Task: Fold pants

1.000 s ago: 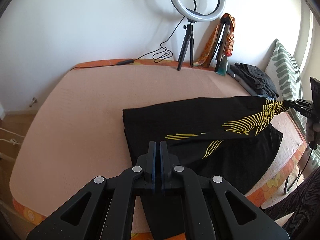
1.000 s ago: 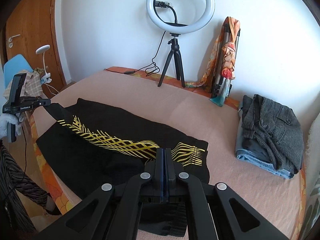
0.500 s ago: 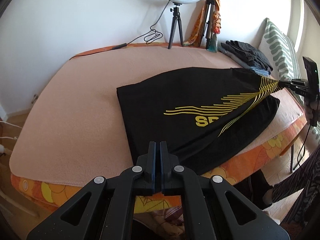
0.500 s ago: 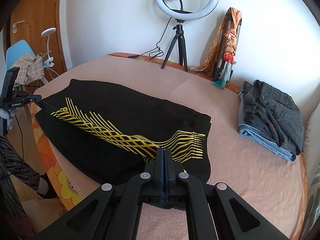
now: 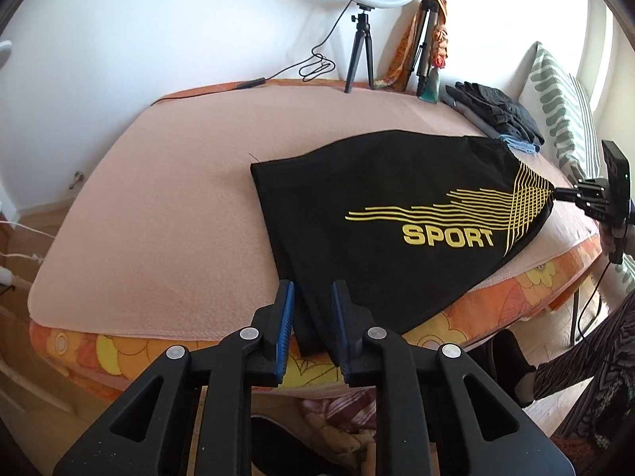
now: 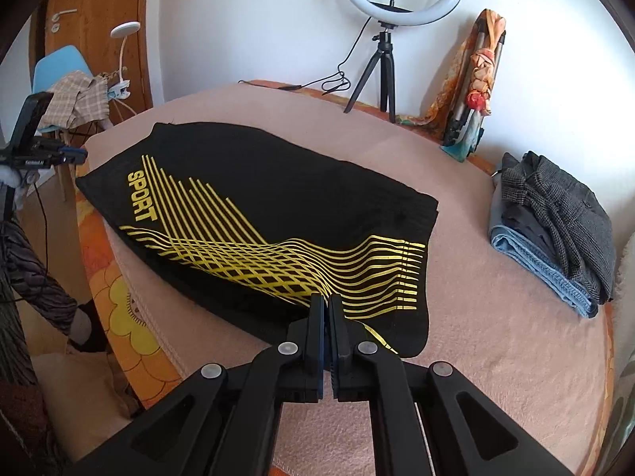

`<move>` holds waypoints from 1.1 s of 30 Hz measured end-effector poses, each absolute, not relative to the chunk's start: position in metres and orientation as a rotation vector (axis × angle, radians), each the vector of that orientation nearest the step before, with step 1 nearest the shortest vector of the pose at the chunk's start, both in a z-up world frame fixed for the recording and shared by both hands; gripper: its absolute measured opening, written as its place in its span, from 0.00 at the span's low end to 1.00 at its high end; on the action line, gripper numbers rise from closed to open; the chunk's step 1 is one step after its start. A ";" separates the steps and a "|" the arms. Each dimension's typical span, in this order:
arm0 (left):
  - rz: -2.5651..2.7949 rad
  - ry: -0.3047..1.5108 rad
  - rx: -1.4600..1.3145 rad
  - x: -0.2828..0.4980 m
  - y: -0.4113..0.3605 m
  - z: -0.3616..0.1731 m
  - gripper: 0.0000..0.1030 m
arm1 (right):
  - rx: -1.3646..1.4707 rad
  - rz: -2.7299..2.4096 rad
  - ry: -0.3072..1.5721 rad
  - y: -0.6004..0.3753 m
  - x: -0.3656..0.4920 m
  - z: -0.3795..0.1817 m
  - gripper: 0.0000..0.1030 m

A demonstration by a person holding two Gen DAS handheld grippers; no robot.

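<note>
Black pants [image 5: 389, 214] with yellow lines and the word SPORT lie folded on the pink blanket [image 5: 166, 198] of the bed, one end hanging over the front edge. My left gripper [image 5: 312, 297] is open, its fingers on either side of the near corner of the pants without pinching it. My right gripper [image 6: 325, 303] is shut on the yellow-striped end of the pants [image 6: 278, 222], and it shows in the left wrist view [image 5: 555, 191] at the far right. The left gripper shows in the right wrist view [image 6: 81, 154] at the left edge.
A stack of folded clothes [image 6: 555, 222] lies at the right of the bed. A ring light on a tripod [image 6: 397, 20] and a wrapped tripod [image 6: 476, 79] stand by the wall. A striped pillow [image 5: 563, 111] leans at the bed's end. A blue chair [image 6: 59, 79] stands left.
The pants have been lowered flat onto the bed, showing the SPORT print. My left gripper has opened and let go of its corner. The right gripper stays shut on its end.
</note>
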State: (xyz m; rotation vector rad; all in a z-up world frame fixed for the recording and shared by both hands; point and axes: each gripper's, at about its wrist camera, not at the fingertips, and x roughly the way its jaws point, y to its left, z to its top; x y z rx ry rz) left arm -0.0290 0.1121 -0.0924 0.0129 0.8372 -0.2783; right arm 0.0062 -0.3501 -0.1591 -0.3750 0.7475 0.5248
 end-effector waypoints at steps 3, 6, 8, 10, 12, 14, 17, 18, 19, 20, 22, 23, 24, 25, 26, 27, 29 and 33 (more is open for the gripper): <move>-0.282 0.821 0.034 -0.019 0.109 -0.086 0.18 | -0.370 0.573 0.783 -0.349 0.002 -0.158 0.03; -0.272 0.808 0.079 0.006 0.103 -0.082 0.27 | -0.345 0.586 0.799 -0.351 0.000 -0.154 0.10; -0.270 0.806 0.052 0.030 0.105 -0.083 0.32 | -0.303 0.569 0.779 -0.354 0.001 -0.147 0.20; -0.270 0.820 -0.002 0.054 0.110 -0.088 0.35 | -0.251 0.525 0.761 -0.358 0.004 -0.140 0.34; -0.233 0.828 -0.001 0.078 0.113 -0.097 0.35 | -0.219 0.449 0.774 -0.362 0.012 -0.138 0.37; -0.229 0.854 -0.015 0.095 0.114 -0.109 0.35 | -0.172 0.371 0.791 -0.370 0.022 -0.137 0.43; -0.236 0.880 -0.057 0.110 0.116 -0.122 0.31 | -0.065 0.285 0.835 -0.388 0.034 -0.142 0.54; -0.233 0.886 -0.068 0.113 0.116 -0.125 0.25 | -0.040 0.268 0.852 -0.393 0.038 -0.144 0.54; -0.234 0.892 -0.083 0.115 0.116 -0.127 0.21 | -0.017 0.255 0.870 -0.398 0.042 -0.148 0.54; -0.238 0.889 -0.087 0.117 0.115 -0.127 0.12 | 0.003 0.246 0.890 -0.402 0.046 -0.151 0.55; -0.234 0.883 -0.040 0.119 0.109 -0.127 0.05 | 0.037 0.238 0.927 -0.407 0.051 -0.159 0.55; -0.233 0.879 -0.008 0.119 0.105 -0.127 0.03 | 0.046 0.242 0.942 -0.407 0.053 -0.162 0.55; -0.226 0.877 0.014 0.121 0.102 -0.126 0.02 | 0.048 0.251 0.952 -0.405 0.054 -0.165 0.55; -0.220 0.873 0.026 0.124 0.101 -0.126 0.02 | 0.043 0.261 0.963 -0.402 0.055 -0.168 0.54; -0.217 0.872 0.028 0.126 0.100 -0.127 0.02 | 0.030 0.272 0.971 -0.398 0.055 -0.170 0.53; -0.205 0.869 0.030 0.128 0.100 -0.127 0.01 | 0.011 0.279 0.979 -0.393 0.056 -0.171 0.49; -0.187 0.861 0.034 0.132 0.102 -0.127 0.01 | -0.038 0.268 0.987 -0.384 0.055 -0.174 0.41; -0.130 0.869 0.051 0.134 0.110 -0.134 0.01 | -0.062 0.276 0.990 -0.380 0.052 -0.173 0.27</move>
